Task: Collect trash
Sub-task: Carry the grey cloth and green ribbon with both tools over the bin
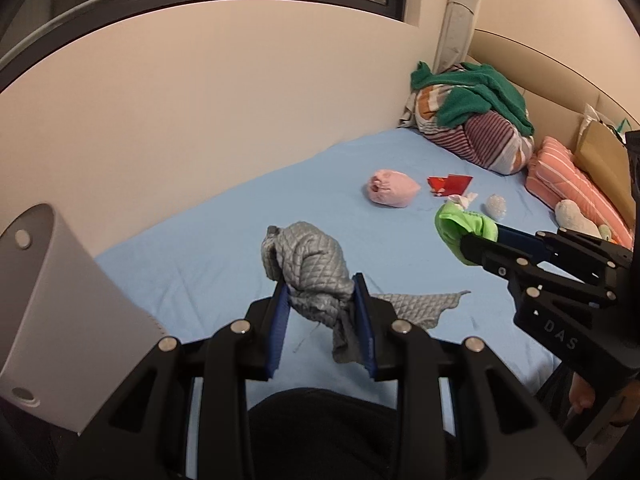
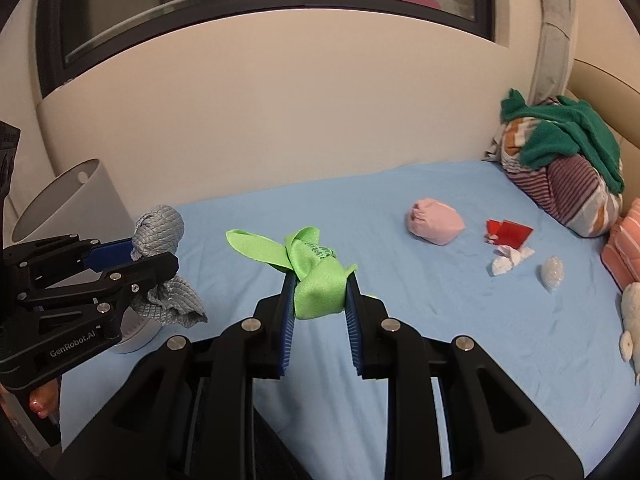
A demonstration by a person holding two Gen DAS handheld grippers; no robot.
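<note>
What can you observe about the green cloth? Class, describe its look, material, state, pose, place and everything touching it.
The green cloth is bright lime, thin and slightly shiny, with dark print on one fold. It is bunched and knotted, clamped between the right gripper's blue pads, lifted clear of the blue bedsheet. A loose flap sticks out to the left. Only the pads touch it.
</note>
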